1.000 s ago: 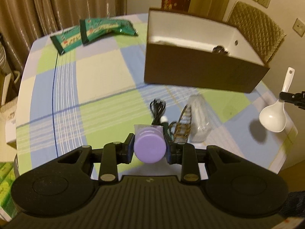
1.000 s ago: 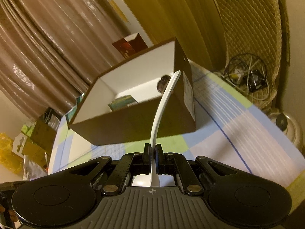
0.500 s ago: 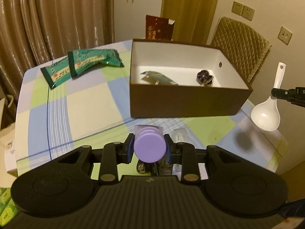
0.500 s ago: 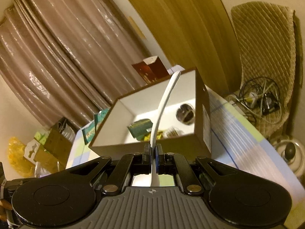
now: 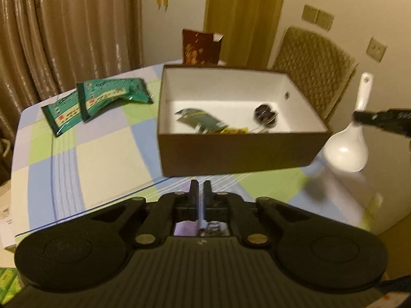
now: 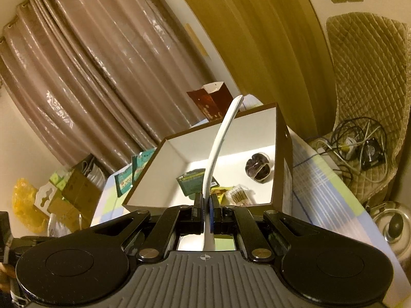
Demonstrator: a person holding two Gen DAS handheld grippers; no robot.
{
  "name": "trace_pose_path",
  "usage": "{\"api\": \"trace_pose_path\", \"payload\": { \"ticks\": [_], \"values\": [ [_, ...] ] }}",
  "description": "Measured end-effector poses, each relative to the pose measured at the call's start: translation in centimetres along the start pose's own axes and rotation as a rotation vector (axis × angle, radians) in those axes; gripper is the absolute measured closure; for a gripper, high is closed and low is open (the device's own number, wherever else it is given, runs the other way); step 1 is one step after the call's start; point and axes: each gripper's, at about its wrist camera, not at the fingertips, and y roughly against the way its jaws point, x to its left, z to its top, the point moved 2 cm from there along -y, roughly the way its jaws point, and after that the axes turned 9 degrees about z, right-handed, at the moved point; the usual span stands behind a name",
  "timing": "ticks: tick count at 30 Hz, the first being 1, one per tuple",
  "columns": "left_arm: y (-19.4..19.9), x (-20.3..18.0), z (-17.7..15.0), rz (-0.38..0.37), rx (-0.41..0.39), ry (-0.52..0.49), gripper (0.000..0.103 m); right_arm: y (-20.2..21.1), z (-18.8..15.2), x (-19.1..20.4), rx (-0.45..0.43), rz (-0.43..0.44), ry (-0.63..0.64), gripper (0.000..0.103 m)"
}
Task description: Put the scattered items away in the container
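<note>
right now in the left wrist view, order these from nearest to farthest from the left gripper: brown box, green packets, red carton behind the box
1. brown box: straight ahead of the left gripper, its front wall closest.
2. green packets: farther back on the left of the table.
3. red carton: upright behind the box's far wall.

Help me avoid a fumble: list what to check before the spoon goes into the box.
1. Grip on spoon: the right gripper is shut on the white spoon by its handle. Ok.
2. Spoon over the brown box: in the left wrist view its bowl hangs to the right of the box wall. Not ok.
3. Landing room: bare white floor shows between the items inside. Ok.
4. Left gripper: its jaws have just been closing, with nothing between them. Not ok.
5. Green packets: lying on the table, outside the box. Not ok.
</note>
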Motion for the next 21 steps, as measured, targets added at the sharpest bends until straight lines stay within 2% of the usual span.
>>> {"api": "trace_pose_path", "payload": {
  "ticks": [3, 4, 5, 11, 17, 21],
  "values": [
    [-1.1, 0.9, -0.9, 0.013, 0.047, 0.021, 0.088, 0.1, -0.2, -0.3, 0.007, -0.001, -0.010, 0.102],
    [-1.4, 1.2, -1.1, 0.023, 0.060, 0.023, 0.076, 0.0, -0.3, -0.4, 0.009, -0.003, -0.014, 0.102],
    [-1.8, 1.5, -1.3, 0.029, 0.070, 0.023, 0.073, 0.0, -0.4, -0.6, 0.011, -0.007, -0.018, 0.102],
    [-4.6, 2.1, -1.2, -0.044, 0.109, -0.001, 0.073, 0.2, -0.5, -1.6, 0.021, -0.033, -0.033, 0.102],
    [-8.3, 0.3, -0.4, -0.092, 0.124, -0.143, 0.073, 0.6, -0.7, -2.8, 0.023, -0.062, -0.057, 0.102],
    [-11.2, -0.6, -0.3, -0.112, 0.167, -0.235, 0.073, 1.1, -0.8, -3.9, 0.020, -0.093, -0.082, 0.102]
  ]
}}
